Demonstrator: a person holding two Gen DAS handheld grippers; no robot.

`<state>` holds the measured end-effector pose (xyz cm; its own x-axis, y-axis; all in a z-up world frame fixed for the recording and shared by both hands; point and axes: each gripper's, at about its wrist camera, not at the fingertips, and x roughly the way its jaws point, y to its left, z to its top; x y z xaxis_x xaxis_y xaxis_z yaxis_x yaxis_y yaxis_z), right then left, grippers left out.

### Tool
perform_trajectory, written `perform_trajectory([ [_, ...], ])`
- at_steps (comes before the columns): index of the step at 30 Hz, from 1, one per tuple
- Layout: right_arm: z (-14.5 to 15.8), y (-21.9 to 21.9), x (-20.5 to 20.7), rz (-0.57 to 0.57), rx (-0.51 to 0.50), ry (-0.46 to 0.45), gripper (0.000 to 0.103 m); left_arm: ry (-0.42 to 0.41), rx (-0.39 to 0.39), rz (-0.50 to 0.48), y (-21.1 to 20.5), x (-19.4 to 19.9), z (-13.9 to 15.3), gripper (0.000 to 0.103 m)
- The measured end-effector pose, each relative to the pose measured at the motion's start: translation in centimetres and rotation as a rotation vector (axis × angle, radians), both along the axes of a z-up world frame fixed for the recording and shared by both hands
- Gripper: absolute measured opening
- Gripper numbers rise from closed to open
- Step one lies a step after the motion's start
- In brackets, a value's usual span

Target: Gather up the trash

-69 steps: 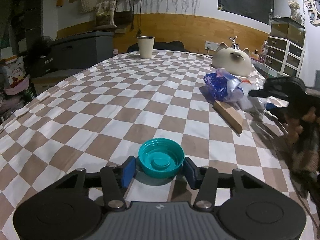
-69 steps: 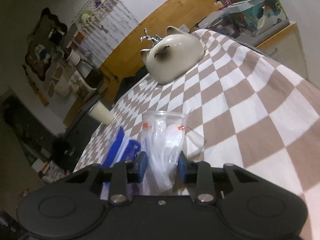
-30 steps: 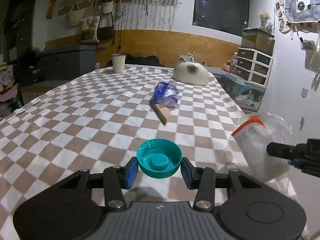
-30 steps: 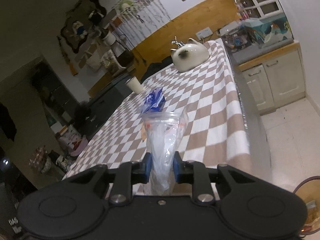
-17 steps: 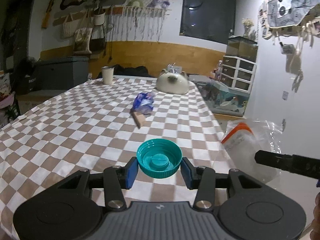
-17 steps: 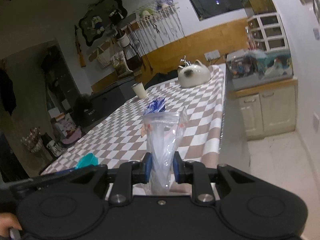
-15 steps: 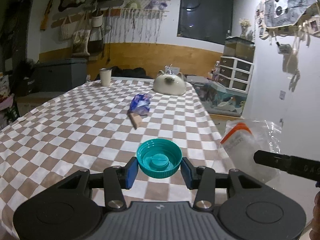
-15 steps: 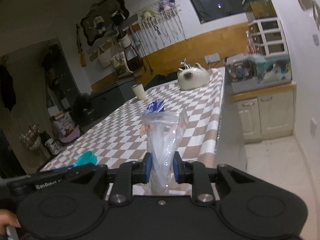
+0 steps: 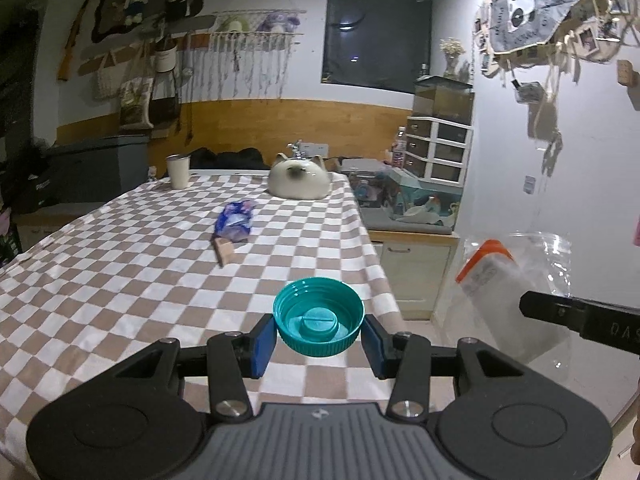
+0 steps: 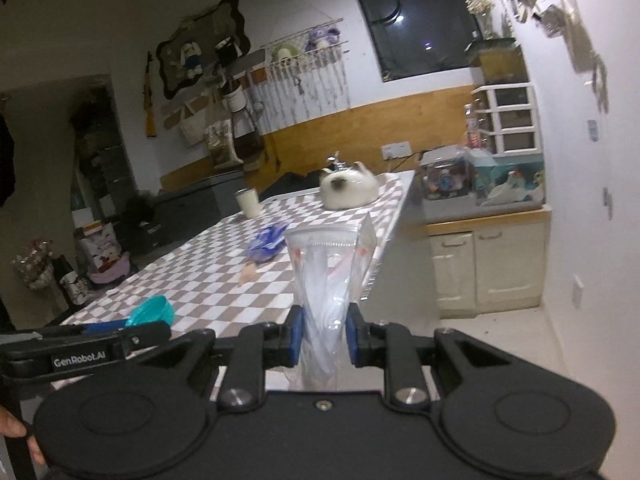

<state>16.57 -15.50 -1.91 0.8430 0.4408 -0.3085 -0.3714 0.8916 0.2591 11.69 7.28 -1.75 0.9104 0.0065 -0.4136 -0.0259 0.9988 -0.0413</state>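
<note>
While a brown-and-white checkered cloth covers the whole desk [image 9: 120, 264], most of what lies on it sits toward the far half. Largest there is a cream cat-shaped ceramic pot [image 9: 299, 182], close to the far right corner, and a pale cup [image 9: 178, 171] stands upright near the far edge, well to the left of it. Nearer the middle of the desk lies a crumpled blue wrapper [image 9: 234, 226], and a small tan wooden block [image 9: 223, 250] touches its near end.

Off the desk's right edge, over the floor, the right claw [image 10: 323, 334] is closed on the lower part of a clear zip bag [image 10: 328, 280] that has an orange strip near its mouth; the bag stands upright between the blue pads, mouth up. In the left wrist view the same bag [image 9: 516, 292] hangs beside the desk's near right corner.

Smallest is a teal bottle cap [image 9: 319, 316], open side up, pinched at its rim by the left claw [image 9: 319, 338], whose pads press it from both sides above the near edge of the desk.
</note>
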Motion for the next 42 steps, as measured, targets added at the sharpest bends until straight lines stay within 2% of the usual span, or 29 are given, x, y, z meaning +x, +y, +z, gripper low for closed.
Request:
perform_trajectory([
  [11, -1.9, -7.1, -0.5, -0.132, -0.019, 0.009, 0.023, 0.022, 0.011, -0.132, -7.6, 2.7, -1.9, 0.047],
  [20, -5.5, -13.5, -0.3, -0.261, -0.038, 0.086, 0.023, 0.108, 0.006, -0.268, -14.5, 5.7, -6.3, 0.047],
  [31, -12.8, -17.6, 2.3, -0.352, -0.058, 0.254, 0.023, 0.265, 0.006, -0.352, -19.5, 10.2, -14.0, 0.047],
  [38, -18.4, -18.1, 4.9, -0.400, -0.043, 0.378, 0.023, 0.368, -0.010, -0.342, -20.2, 14.2, -20.2, 0.047],
  [42, -22.7, -17.9, 7.1, -0.454, -0.039, 0.461, 0.023, 0.457, -0.029, -0.315, -19.5, 17.1, -24.9, 0.047],
])
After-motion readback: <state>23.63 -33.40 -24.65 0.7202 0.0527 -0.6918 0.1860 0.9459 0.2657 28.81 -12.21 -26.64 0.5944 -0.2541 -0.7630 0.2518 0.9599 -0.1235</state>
